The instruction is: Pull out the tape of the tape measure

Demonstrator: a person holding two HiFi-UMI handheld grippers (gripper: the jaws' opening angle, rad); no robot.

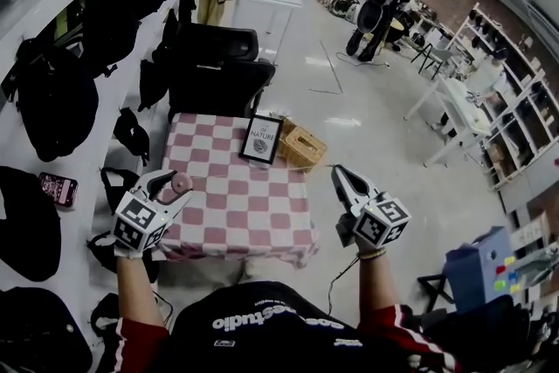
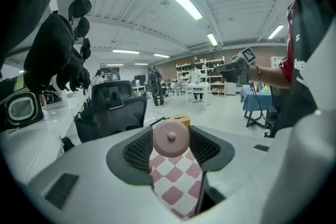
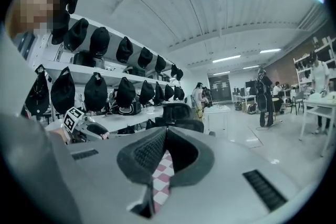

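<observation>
Head view shows the checked table (image 1: 236,218) below us. Our left gripper (image 1: 175,182) clamps the round pink tape measure (image 2: 170,138) over the table's left edge. Our right gripper (image 1: 342,176), clenched empty, should open, then pinch its tape squarely.

Checked table (image 1: 236,210), black office chair (image 1: 218,74), shelves of black bags (image 1: 54,96), pale floor (image 1: 349,92), strip lights (image 2: 181,0)
</observation>
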